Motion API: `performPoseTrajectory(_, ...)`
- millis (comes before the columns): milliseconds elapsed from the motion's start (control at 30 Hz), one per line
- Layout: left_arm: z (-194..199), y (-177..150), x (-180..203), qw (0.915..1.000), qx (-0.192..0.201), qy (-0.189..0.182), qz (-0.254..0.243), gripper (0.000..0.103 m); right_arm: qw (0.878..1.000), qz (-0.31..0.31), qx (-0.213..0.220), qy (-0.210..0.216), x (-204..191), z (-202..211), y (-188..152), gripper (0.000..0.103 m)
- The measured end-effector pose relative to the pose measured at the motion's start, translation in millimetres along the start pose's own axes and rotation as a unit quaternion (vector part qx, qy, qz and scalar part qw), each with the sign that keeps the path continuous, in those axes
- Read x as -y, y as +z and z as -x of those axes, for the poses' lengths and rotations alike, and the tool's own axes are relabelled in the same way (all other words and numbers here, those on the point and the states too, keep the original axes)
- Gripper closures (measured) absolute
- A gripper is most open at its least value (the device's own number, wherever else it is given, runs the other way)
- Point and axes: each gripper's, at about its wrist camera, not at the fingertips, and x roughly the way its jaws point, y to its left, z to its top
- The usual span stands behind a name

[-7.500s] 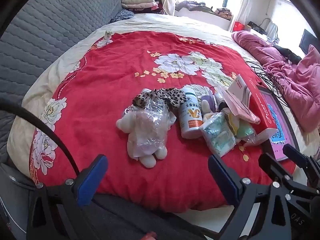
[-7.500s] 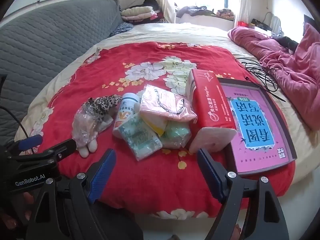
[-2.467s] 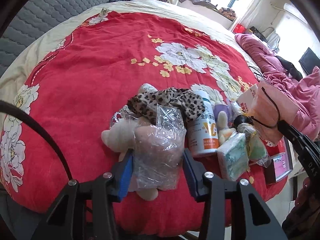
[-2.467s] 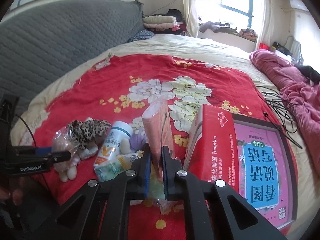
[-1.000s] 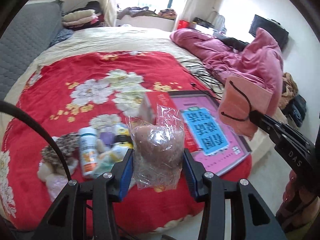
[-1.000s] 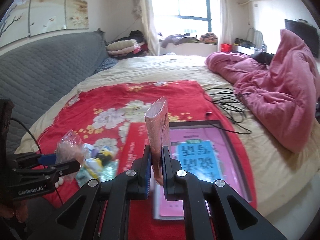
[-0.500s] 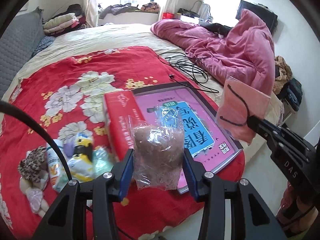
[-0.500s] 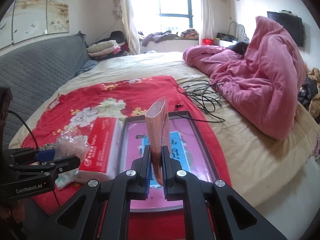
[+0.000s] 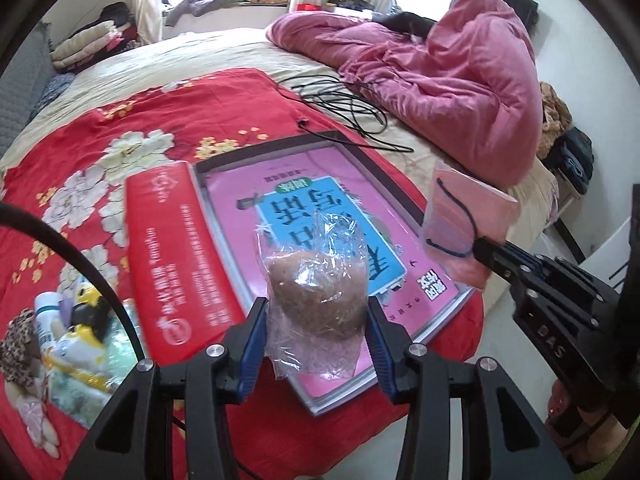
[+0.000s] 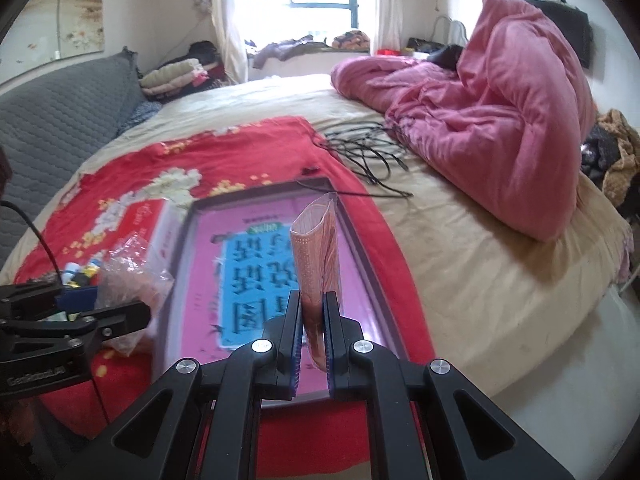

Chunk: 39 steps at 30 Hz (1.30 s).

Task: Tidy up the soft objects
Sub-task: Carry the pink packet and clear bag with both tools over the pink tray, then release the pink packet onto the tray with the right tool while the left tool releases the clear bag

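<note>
On the bed's red floral blanket (image 9: 100,128), far left, lies one small heap of leftover items (image 9: 60,332), then one long red tissue pack (image 9: 176,248), then one shallow box with a pink printed sheet (image 9: 280,184). Your left claw (image 9: 316,336) pinches one bagged brown plush (image 9: 316,300) above the box; it looks light and squashy, its wrap slippery, so grip the bulk. Your right claw (image 10: 312,320) is pressed onto one flat pink packet (image 10: 316,240), thin and floppy, held upright by its lower edge.
</note>
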Motion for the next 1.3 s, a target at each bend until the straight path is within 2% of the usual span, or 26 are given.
performPoseTrajectory(133, -14.1, -1.8, 9.8, 0.9998, -0.012, 0.000, -0.017, 0.056, 1.000, 0.007, -0.009, -0.026, 10.3, -15.7, -3.9, 0.094)
performPoseTrajectory(333, -34.4, -3.9, 14.5, 0.9991, -0.031, 0.003, -0.028, 0.056, 0.996, 0.072, -0.027, -0.051, 1.6, -36.2, -17.1, 0.093)
performPoseTrajectory(400, -40.0, -4.4, 14.7, 0.9990, -0.036, 0.003, -0.027, 0.056, 0.994, 0.090, -0.036, -0.046, -2.6, -42.4, -22.0, 0.092)
performPoseTrajectory(533, -47.2, -5.0, 15.2, 0.9987, -0.042, 0.003, -0.027, 0.056, 0.994, 0.091, -0.060, -0.008, -5.7, -54.7, -31.5, 0.091)
performPoseTrajectory(633, -51.8, -5.2, 15.8, 0.9985, -0.046, 0.005, -0.030, 0.056, 0.994, 0.078, -0.071, 0.016, -6.8, -60.2, -34.8, 0.085)
performPoseTrajectory(733, -54.2, -6.2, 17.1, 0.9983, -0.046, 0.006, -0.034, 0.056, 0.994, 0.068, -0.081, 0.023, -7.5, -65.1, -35.4, 0.074)
performPoseTrajectory(933, -59.4, -6.2, 17.0, 0.9981, -0.052, 0.006, -0.033, 0.056, 0.994, 0.048, -0.092, 0.022, -3.0, -69.1, -34.4, 0.070)
performPoseTrajectory(1067, -61.9, -4.6, 20.6, 0.9979, -0.053, 0.006, -0.038, 0.056, 0.994, 0.037, -0.098, 0.013, 1.9, -70.1, -32.2, 0.054)
performPoseTrajectory(1300, -66.7, -5.3, 26.4, 0.9970, -0.061, 0.004, -0.047, 0.055, 0.995, 0.032, -0.093, 0.002, 11.1, -58.0, -29.8, 0.048)
